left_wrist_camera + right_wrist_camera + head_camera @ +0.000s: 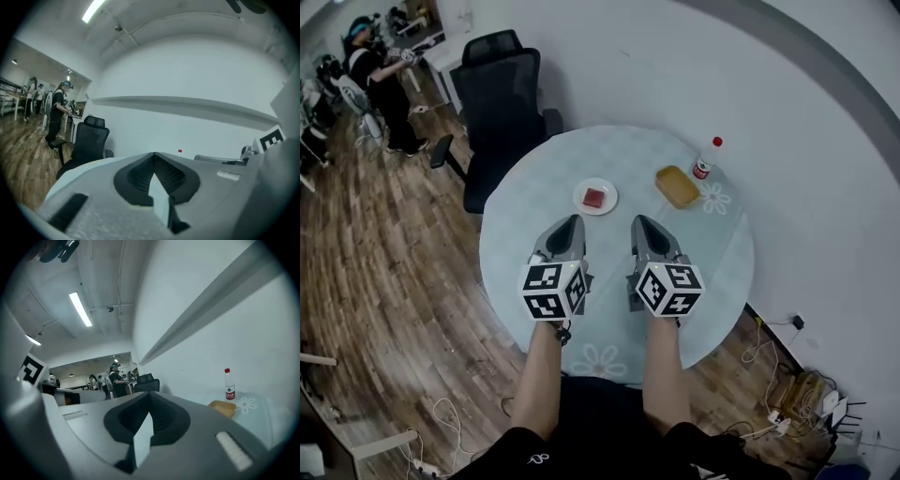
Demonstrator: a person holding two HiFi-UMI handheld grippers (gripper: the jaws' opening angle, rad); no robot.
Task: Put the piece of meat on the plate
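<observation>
The piece of meat already sits in the middle of the small white plate, which stands on the far half of the round table. By the look of it the task's goal is met and nothing is left to carry.

The left claw and the right claw are held side by side over the near half of the table, both pointing toward the far side. In the left gripper view the left claw has its jaws pressed together with nothing between them. In the right gripper view the right claw is closed the same way and is also empty.

The relation that matters is that the meat lies on the far side of both claws, well apart from them and roughly on the line that runs between the two. It sits a touch to the left of that line, so the left claw is slightly the nearer. The piece looks small and about square, so I cannot tell a long axis.

To the right of the plate are a yellow tray and a bottle, both clear of the meat
</observation>
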